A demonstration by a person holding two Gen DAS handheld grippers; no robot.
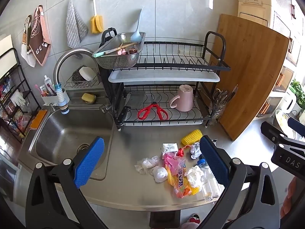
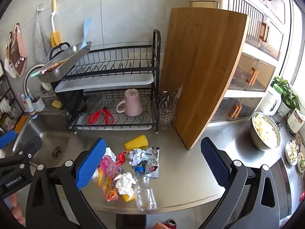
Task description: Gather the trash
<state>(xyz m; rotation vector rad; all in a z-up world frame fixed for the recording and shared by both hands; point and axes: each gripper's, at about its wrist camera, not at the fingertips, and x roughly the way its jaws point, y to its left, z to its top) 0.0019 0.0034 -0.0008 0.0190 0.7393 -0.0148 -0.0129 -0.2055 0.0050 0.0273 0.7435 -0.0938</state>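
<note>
Where my left gripper [image 1: 151,164] hangs over the counter [image 1: 133,190], its right finger [image 1: 213,164] covers part of the bottle [image 1: 208,183] and the wrappers behind it. Both my grippers are spread wide and grasp nothing; my right gripper [image 2: 152,164] has its left finger [image 2: 90,164] hiding the edge of the pink bag [image 2: 109,164]. Print on the orange packet [image 2: 108,187] is too blurred to read. Beyond the counter's near edge I can only make out something red and white at the frame's bottom.

My trash [image 2: 131,169] lies in a loose heap on the steel, in front of the rack [image 2: 114,95] and right of the sink [image 1: 63,139]: a clear bottle on its side with a blue cap, white tissue [image 2: 124,185], crumpled foil [image 2: 136,156], a red scrap [image 2: 121,157], clear bags [image 1: 147,163], a small carton [image 1: 169,147] and yellow foam netting [image 2: 136,145].
</note>
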